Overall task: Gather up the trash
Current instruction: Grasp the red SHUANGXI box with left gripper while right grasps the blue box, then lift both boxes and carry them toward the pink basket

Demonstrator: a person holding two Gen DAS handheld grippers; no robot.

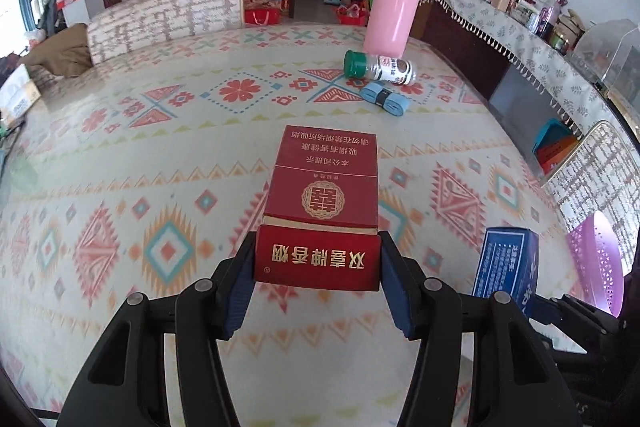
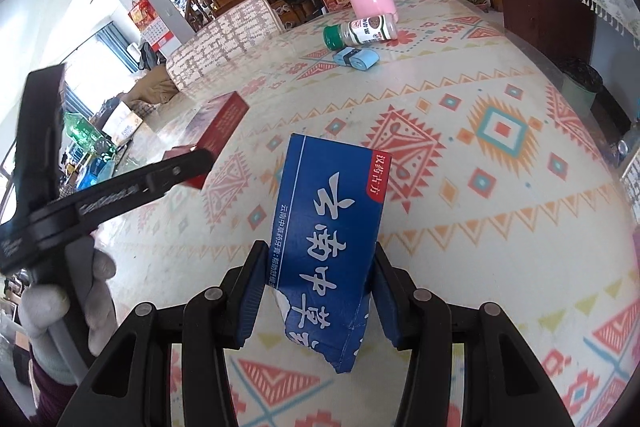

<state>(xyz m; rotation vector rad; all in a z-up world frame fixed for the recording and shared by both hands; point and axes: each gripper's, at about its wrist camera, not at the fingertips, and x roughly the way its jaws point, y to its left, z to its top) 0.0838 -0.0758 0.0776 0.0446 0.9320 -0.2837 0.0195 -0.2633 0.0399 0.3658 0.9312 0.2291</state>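
The left gripper point(image 1: 318, 259) has its jaws clenched on the red cardboard cigarette box point(image 1: 320, 203), lifted above the patterned bench point(image 1: 120, 155); the right gripper point(image 2: 318, 291) grasps the torn blue cardboard toothpaste box point(image 2: 328, 227), likely both for disposal.

Two handheld grippers are raised side by side. The left gripper point(image 1: 318, 259) has its blue-padded fingers pressed flat against both sides of a red cigarette pack point(image 1: 320, 203). The right gripper point(image 2: 320, 283) likewise clamps a torn blue toothpaste box point(image 2: 326, 247), tilted. A grey-gloved left hand point(image 2: 68, 303) grips the left gripper's handle.
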